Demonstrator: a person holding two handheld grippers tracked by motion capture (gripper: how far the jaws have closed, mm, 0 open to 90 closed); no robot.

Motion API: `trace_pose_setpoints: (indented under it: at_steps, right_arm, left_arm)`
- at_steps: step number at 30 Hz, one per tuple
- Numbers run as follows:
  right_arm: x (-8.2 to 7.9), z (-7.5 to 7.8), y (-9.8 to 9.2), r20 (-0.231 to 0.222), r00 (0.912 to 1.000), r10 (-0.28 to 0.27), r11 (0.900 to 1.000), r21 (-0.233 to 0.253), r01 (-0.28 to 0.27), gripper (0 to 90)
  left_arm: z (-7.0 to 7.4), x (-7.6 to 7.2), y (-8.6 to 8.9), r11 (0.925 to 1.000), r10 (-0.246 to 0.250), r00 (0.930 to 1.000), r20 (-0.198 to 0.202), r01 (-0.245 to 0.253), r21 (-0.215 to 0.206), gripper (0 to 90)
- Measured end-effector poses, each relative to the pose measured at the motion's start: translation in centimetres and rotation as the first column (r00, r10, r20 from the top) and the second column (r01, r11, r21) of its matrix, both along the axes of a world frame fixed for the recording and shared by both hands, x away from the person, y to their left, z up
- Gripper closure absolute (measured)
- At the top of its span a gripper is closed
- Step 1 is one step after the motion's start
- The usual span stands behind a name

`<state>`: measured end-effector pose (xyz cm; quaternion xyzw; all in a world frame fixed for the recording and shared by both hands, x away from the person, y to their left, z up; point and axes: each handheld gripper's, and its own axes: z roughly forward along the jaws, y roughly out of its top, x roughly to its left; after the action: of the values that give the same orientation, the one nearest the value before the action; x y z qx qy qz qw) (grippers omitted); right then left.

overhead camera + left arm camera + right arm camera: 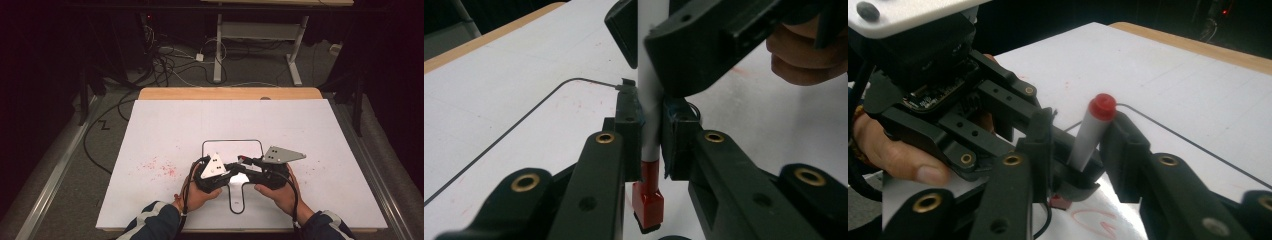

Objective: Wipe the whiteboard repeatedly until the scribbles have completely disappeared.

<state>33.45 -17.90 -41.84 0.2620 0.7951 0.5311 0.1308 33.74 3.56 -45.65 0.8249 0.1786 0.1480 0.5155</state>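
2 black hand-held grippers met low in the centre of the high view, above a white board [165,125] that covered a wooden table with a pale rim [230,93]. The left gripper [231,169], held by the person's left hand [197,195], sat just left of centre under its grey 3-cornered plate; the right gripper [245,161], held by the right hand [280,195], sat just right of it, its plate tilted toward the right edge.

Both tools were clenched on 1 object, a slim white marker with a red cap and red end [650,115]. In the left gripper view the marker rose upright through the middle of the frame, the left gripper's jaws pressed against its white barrel from both sides, its red squared end [647,200] at the bottom centre close to the board. The right gripper's jaws gripped the same barrel higher up, at the top of that frame.

In the right gripper view the marker leaned slightly right at centre, its round red top [1102,106] above the jaws that closed on it.

A thin black outline with rounded corners [232,142] was drawn on the board behind the grippers. Red specks [160,166] dotted the board at lower left in the high view, and red scribbles [1093,220] showed at the bottom of the right gripper view.
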Motion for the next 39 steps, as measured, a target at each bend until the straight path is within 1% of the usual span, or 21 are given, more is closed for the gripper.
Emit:
trace_pose_setpoints:
  at_steps: [1,2,4,8,10,12,15,16,18,20,21,23,25,27,29,31,32,34,35,37,39]
  right_arm:
    - [0.0,-0.1,0.0,-0.004,1.0000,0.005,1.000,0.008,-0.005,70.3]
    - [0.1,-0.1,-0.1,-0.002,1.0000,-0.004,1.000,0.002,0.004,79.0]
    - [0.1,-0.2,-0.1,-0.006,1.0000,-0.002,1.000,0.009,0.002,80.3]
    - [-0.1,0.2,-0.7,0.010,0.9998,-0.016,1.000,-0.018,0.016,80.8]
    - [-0.1,0.6,-1.5,0.030,0.9992,-0.027,0.998,-0.057,0.029,80.9]
    - [0.0,0.7,-2.4,0.039,0.9985,-0.038,0.995,-0.088,0.041,80.9]
    - [-0.2,0.2,-3.4,0.083,0.9952,-0.053,0.983,-0.173,0.067,81.0]
    - [-0.2,0.0,-3.8,0.083,0.9954,-0.047,0.985,-0.161,0.060,81.1]
    - [0.0,0.2,-4.4,0.103,0.9913,-0.082,0.977,-0.190,0.101,81.1]
    - [0.1,0.3,-4.7,0.133,0.9846,-0.114,0.967,-0.214,0.141,81.1]
    - [0.2,0.3,-4.9,0.122,0.9849,-0.123,0.968,-0.206,0.146,81.1]
    - [0.2,0.3,-4.8,0.132,0.9816,-0.138,0.962,-0.216,0.165,81.1]
    - [0.0,0.2,-4.5,0.105,0.9880,-0.113,0.973,-0.192,0.132,81.1]
    - [-0.4,0.2,-3.7,0.093,0.9921,-0.084,0.978,-0.184,0.100,81.2]
    - [-0.8,0.2,-3.1,0.096,0.9931,-0.067,0.979,-0.185,0.084,81.2]
    - [-0.9,0.3,-2.9,0.107,0.9917,-0.071,0.973,-0.210,0.092,81.2]
    - [-0.9,0.4,-3.1,0.110,0.9901,-0.087,0.970,-0.219,0.109,81.2]
    - [-0.7,0.5,-3.7,0.143,0.9806,-0.134,0.951,-0.259,0.168,81.2]
    - [-0.6,0.6,-4.0,0.138,0.9784,-0.154,0.948,-0.257,0.186,81.2]
    - [-0.5,0.6,-4.4,0.120,0.9772,-0.175,0.949,-0.243,0.200,81.3]
    - [-0.6,0.5,-4.0,0.116,0.9794,-0.165,0.954,-0.233,0.189,81.2]
  left_arm:
    - [0.0,0.0,-0.1,1.0000,0.002,1.0000,0.002,-0.002,0.006,78.4]
    - [-0.1,0.0,-0.2,0.9999,-0.001,1.0000,0.002,0.001,0.012,78.3]
    - [-0.1,-0.1,-0.3,0.9998,0.004,0.9999,0.011,-0.004,0.021,77.6]
    - [0.0,-0.1,0.1,0.9981,0.031,0.9995,-0.002,-0.031,0.054,54.3]
    - [0.3,-0.4,1.2,0.9973,0.040,0.9992,-0.001,-0.040,0.061,47.4]
    - [0.7,-0.7,2.5,0.9912,0.091,0.9957,0.016,-0.092,0.095,34.6]
    - [0.9,-0.9,4.8,0.9910,0.093,0.9953,0.027,-0.095,0.094,26.7]
    - [0.9,-1.2,5.6,0.9891,0.109,0.9938,0.020,-0.111,0.097,25.2]
    - [0.9,-1.9,7.4,0.9765,0.186,0.9826,0.010,-0.186,0.109,22.1]
    - [0.8,-2.6,8.9,0.9658,0.224,0.9742,0.026,-0.226,0.128,21.7]
    - [0.7,-2.9,9.6,0.9646,0.230,0.9730,0.018,-0.230,0.128,21.2]
    - [0.4,-3.7,10.9,0.9519,0.265,0.9635,0.040,-0.268,0.149,19.3]
    - [0.2,-4.2,12.2,0.9475,0.285,0.9584,0.017,-0.284,0.147,19.3]
    - [-0.1,-4.6,13.4,0.9327,0.319,0.9467,0.041,-0.322,0.163,19.3]
    - [-0.3,-4.9,14.5,0.9290,0.341,0.9399,0.007,-0.339,0.150,19.3]
    - [-0.4,-5.2,15.5,0.9197,0.368,0.9298,0.006,-0.365,0.145,19.3]
    - [-0.5,-5.3,16.0,0.9212,0.371,0.9284,-0.011,-0.367,0.129,19.3]
    - [-0.5,-5.5,16.7,0.9119,0.394,0.9190,-0.008,-0.390,0.127,19.3]
    - [-0.6,-5.5,17.0,0.9100,0.402,0.9153,-0.017,-0.398,0.117,19.3]
    - [-0.6,-5.4,17.3,0.9081,0.412,0.9104,-0.036,-0.407,0.097,19.3]
    - [-0.6,-5.3,17.1,0.9074,0.411,0.9112,-0.025,-0.406,0.106,19.3]
